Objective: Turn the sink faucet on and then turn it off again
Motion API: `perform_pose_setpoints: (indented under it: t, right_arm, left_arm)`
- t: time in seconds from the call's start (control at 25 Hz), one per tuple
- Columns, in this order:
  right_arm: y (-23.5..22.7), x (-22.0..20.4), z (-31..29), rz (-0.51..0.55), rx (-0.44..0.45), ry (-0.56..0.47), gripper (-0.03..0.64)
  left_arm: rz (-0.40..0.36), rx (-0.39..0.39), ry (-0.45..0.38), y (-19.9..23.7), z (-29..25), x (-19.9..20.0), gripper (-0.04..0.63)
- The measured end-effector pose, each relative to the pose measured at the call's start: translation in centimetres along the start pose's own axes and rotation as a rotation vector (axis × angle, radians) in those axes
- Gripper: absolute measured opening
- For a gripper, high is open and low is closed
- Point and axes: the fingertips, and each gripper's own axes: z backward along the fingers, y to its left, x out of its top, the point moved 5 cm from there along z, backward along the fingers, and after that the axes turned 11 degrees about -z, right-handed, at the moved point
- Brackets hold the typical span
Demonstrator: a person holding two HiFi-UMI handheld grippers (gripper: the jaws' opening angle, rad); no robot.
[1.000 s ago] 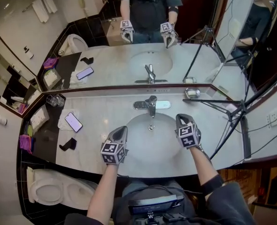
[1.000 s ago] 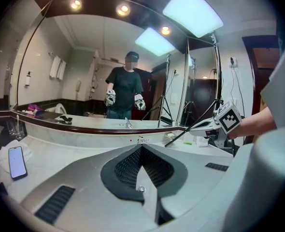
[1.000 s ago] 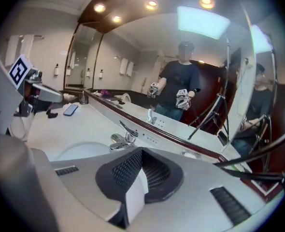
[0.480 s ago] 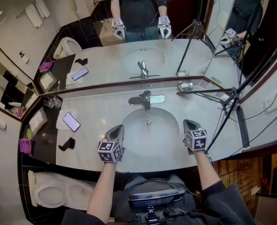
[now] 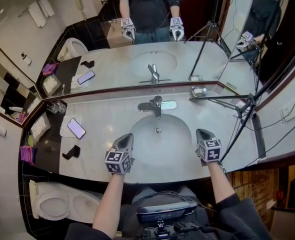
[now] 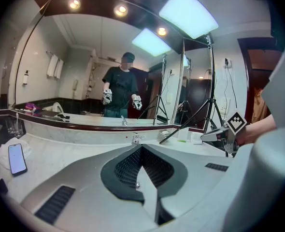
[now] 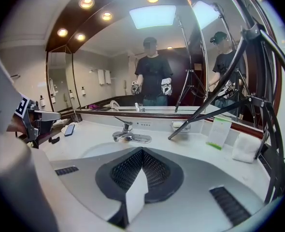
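Grippers number two. The left gripper (image 5: 128,137) and the right gripper (image 5: 201,132) hang over the front edge of the bench (image 5: 102,121), one at each side of the single sink (image 5: 145,141). Each has its jaws pressed together with nothing between them. One faucet (image 5: 156,105) stands at the middle of the back edge, just behind the sink, with its spout reaching over the bowl. Both grippers are well apart from it.

One phone (image 5: 76,129) lies face up on a white cloth (image 5: 66,129) near the left end. One small black thing (image 5: 72,153) lies by the front left corner. Clear glasses (image 5: 57,107) stand at the back left corner, though their count is hard to tell. One black tripod (image 5: 240,115) rests on the right end.

The bench is pale marble in a bathroom. A wide mirror (image 5: 137,64) along its back edge reflects the person and both grippers. A white toilet (image 5: 55,204) sits below the left front corner.

The sink bowl shows only its drain (image 5: 158,130). A small dish (image 5: 198,91) sits near the back right, and what it holds cannot be made out.
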Motion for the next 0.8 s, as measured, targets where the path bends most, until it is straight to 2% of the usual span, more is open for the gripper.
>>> perform_pose_setpoints:
  t: [0.36,0.8]
  right_arm:
    - [0.5,-0.2,-1.0,0.051,0.001,0.012,0.018]
    - [4.7,3.5,-4.7,0.460,-0.050,-0.021,0.026]
  left_arm:
    - [0.011,0.006,0.004,0.1,0.0,-0.4,0.003]
    - [-0.002,0.000,0.012,0.5,-1.8,0.1,0.003]
